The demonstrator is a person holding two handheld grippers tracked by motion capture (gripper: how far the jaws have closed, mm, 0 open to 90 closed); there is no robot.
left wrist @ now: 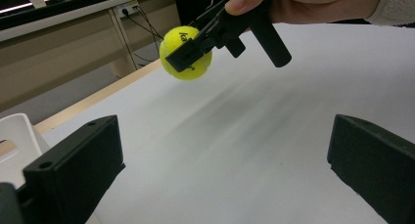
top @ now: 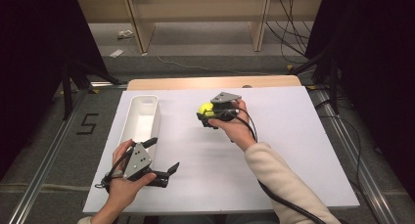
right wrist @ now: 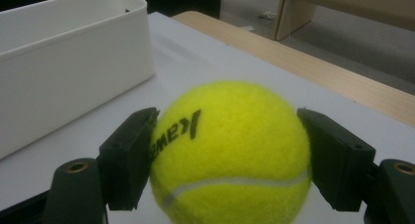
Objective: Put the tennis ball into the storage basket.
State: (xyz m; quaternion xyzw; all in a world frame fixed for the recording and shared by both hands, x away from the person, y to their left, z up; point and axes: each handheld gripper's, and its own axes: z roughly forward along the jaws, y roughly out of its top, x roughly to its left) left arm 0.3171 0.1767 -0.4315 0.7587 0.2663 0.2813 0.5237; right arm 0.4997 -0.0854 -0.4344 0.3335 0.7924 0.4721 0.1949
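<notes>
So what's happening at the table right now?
A person works with a hand-held gripper in each hand. The right hand-held gripper is shut on a yellow tennis ball, one jaw on each side, and the left gripper view shows the ball held up off the white table surface. The left hand-held gripper is open and holds nothing, near the front edge by the near end of the long white bin. The part of the bin that shows looks empty.

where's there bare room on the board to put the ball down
Widest free patch: the white board right of the right tongs holding the ball. Also free: the strip between the bin and the ball. Crowded: the near left corner, where the open left tongs sit beside the bin.
</notes>
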